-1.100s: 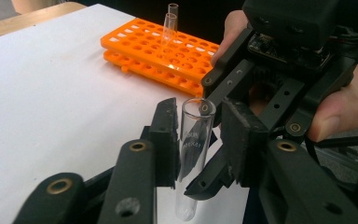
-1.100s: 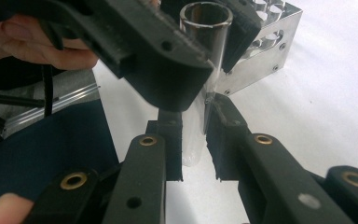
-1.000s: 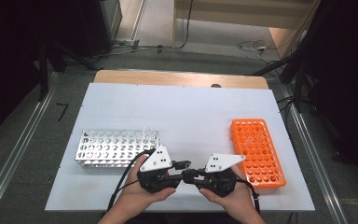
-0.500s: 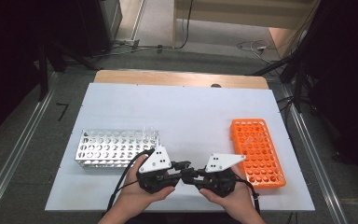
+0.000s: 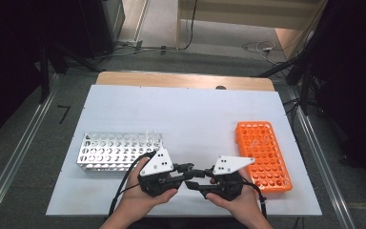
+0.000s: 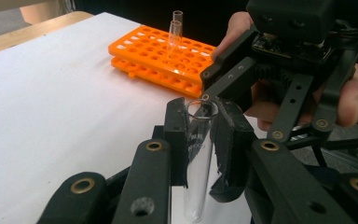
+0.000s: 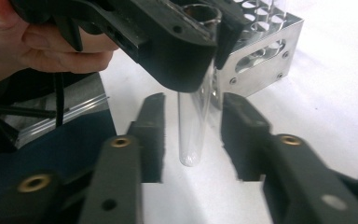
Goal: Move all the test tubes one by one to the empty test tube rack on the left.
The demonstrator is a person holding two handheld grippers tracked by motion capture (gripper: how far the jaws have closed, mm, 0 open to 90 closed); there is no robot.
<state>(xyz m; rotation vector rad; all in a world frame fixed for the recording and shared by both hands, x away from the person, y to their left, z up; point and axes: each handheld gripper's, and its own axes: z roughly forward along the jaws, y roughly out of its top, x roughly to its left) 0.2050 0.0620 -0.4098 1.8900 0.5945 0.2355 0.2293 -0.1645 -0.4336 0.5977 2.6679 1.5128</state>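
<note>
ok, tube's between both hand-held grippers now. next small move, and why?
Probably shut the right hand-held gripper on the lower part of the test tube. Its jaws stand open on either side of the glass, apart from it, while the left hand-held gripper is shut on the tube near its open rim. That looks like a handover, likely toward the orange rack.

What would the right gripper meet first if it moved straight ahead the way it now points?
Most likely the clear test tube, which hangs upright between its open fingers, held by the left gripper. Behind the tube stands the metal rack. Depth is hard to judge, so the left gripper's fingers might touch first.
</note>
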